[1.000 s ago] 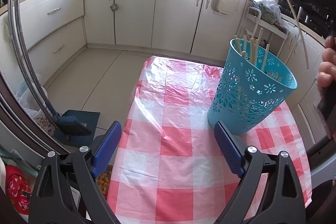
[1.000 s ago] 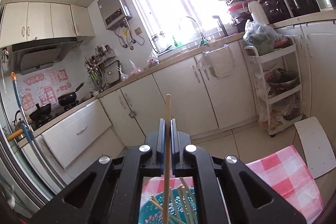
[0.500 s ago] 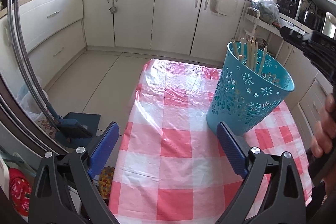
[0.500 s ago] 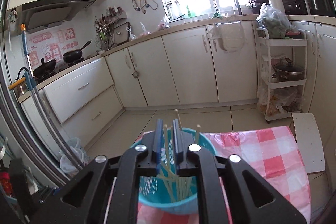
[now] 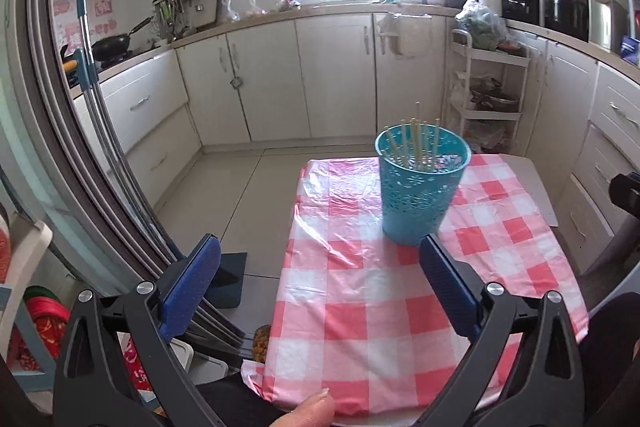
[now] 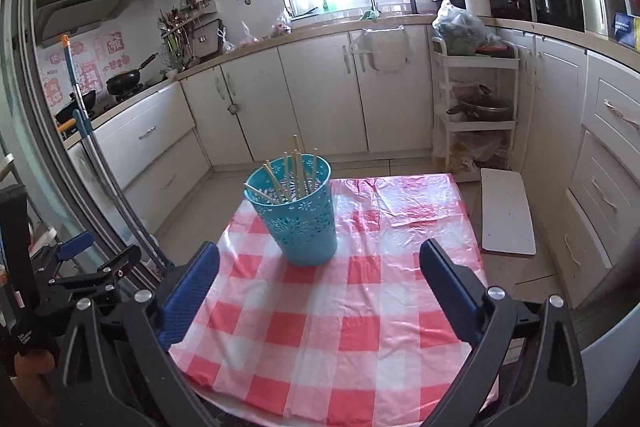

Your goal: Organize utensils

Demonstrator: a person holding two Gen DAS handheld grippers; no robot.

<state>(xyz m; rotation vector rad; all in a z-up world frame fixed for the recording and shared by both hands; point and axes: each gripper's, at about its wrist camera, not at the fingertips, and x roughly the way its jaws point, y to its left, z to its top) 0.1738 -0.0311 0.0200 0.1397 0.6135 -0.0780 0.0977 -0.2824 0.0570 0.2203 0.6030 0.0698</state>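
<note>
So the biggest thing here is the desk [image 6: 360, 327], covered in a red-and-white checkered plastic cloth [image 5: 360, 307], sitting in the middle of a kitchen with cream cabinets [image 6: 320, 87] all around. On the cloth, toward the far end, stands a teal perforated basket [image 6: 300, 219], upright, with a bunch of wooden chopsticks [image 6: 296, 167] sticking up out of it at loose angles. Both tools are pulled back well clear of it. The left tool [image 5: 320, 287] has its blue pads spread wide with nothing between them, having just opened a bit further. The right tool [image 6: 320, 287] is the same deal, jaws just sprung wide and empty. A fingertip [image 5: 316, 407] peeks in at the bottom edge of the left view.
</note>
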